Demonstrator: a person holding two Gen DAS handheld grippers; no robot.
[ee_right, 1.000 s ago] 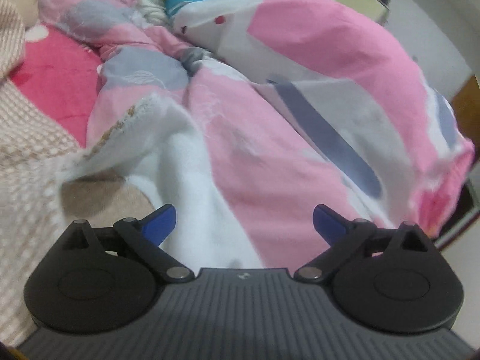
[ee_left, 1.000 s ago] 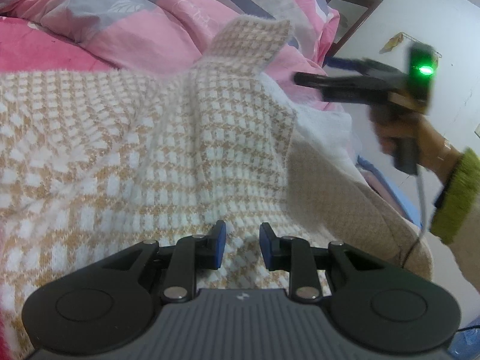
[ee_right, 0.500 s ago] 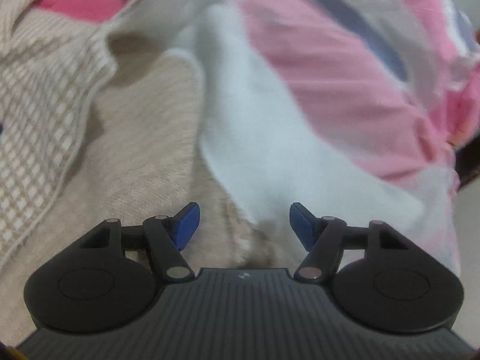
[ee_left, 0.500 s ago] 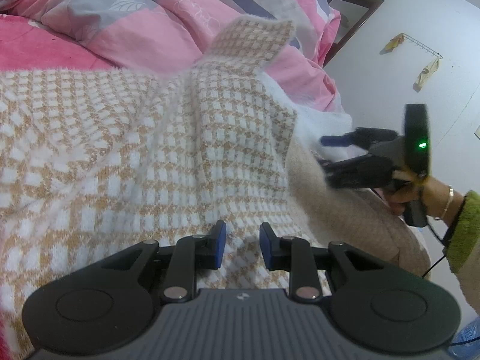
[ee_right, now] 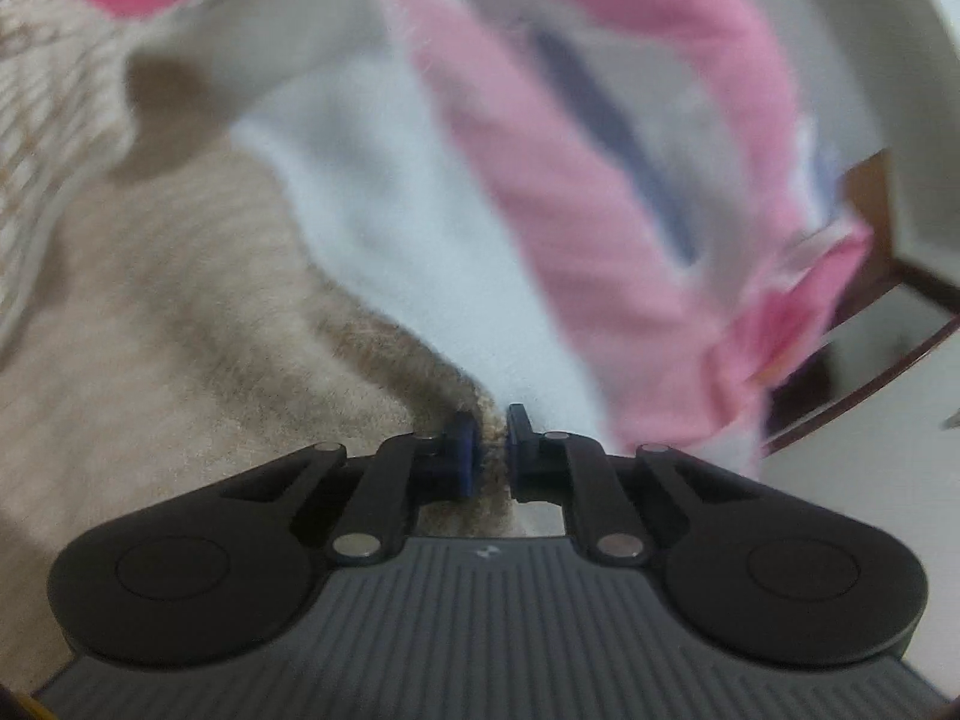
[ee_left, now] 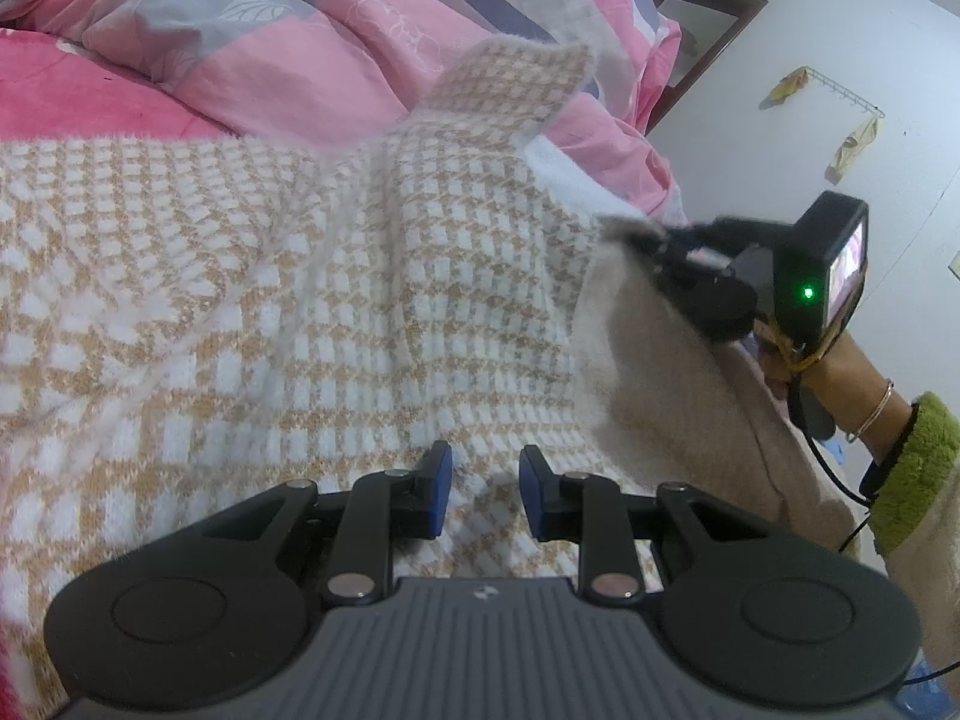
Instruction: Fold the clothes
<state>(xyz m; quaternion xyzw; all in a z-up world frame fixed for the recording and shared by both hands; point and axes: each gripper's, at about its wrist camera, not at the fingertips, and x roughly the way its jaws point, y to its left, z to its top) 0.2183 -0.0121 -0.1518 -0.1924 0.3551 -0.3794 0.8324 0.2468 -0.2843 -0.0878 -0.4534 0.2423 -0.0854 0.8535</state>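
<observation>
Your right gripper (ee_right: 487, 450) pinched the soft, floppy sweater's (ee_left: 300, 300) beige edge (ee_right: 486, 420) at right; your left gripper (ee_left: 478, 489) stood apart, empty.

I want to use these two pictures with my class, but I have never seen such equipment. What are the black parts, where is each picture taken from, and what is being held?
A person holds a two-finger tool in each hand; each carries a camera looking along its fingers. The left tool, part open, sits over a checked sweater spread on a bed with a pink quilt. Its view also shows the other hand. The right tool has pinched the sweater's beige inner edge.
</observation>
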